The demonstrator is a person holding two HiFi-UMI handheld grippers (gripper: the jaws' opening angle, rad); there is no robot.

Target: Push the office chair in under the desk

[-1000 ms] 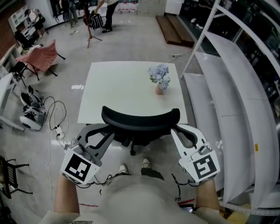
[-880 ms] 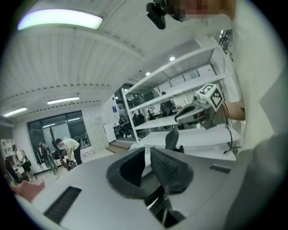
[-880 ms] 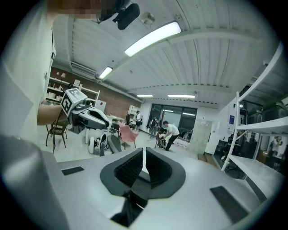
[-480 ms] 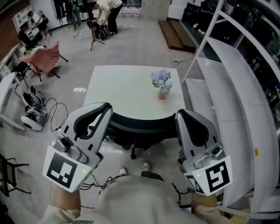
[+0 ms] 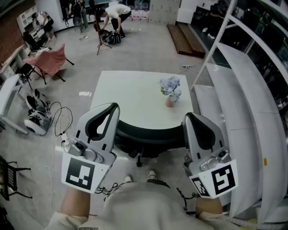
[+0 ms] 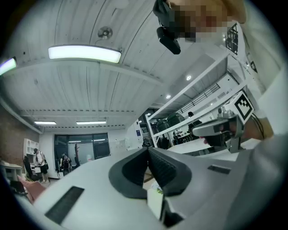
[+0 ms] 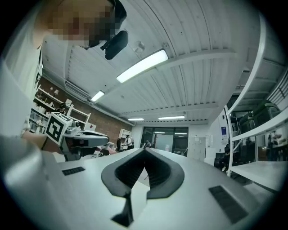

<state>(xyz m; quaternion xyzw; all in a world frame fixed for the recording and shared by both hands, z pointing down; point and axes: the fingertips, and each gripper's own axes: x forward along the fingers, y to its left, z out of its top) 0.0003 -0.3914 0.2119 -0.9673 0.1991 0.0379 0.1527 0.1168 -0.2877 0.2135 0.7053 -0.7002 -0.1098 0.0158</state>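
Observation:
The black office chair's curved backrest [image 5: 150, 134] sits at the near edge of the white desk [image 5: 130, 96], with the seat tucked beneath. My left gripper [image 5: 113, 108] is raised over the backrest's left end. My right gripper [image 5: 191, 117] is raised over its right end. Neither touches the chair. In the left gripper view the jaws of the left gripper [image 6: 148, 150] meet with nothing between them, and the same holds for the right gripper [image 7: 144, 152] in its own view. Both point roughly level across the room.
A small vase of pale blue flowers [image 5: 170, 92] stands on the desk's far right. White shelving [image 5: 243, 90] runs along the right. On the floor at left are cables and shoes [image 5: 38, 121] and a pink folding chair [image 5: 47, 60]. People [image 5: 114, 13] stand far back.
Both grippers have lifted away from the ends of the chair's backrest and tipped up toward level. Their jaws have come together empty. The chair stays at the desk.

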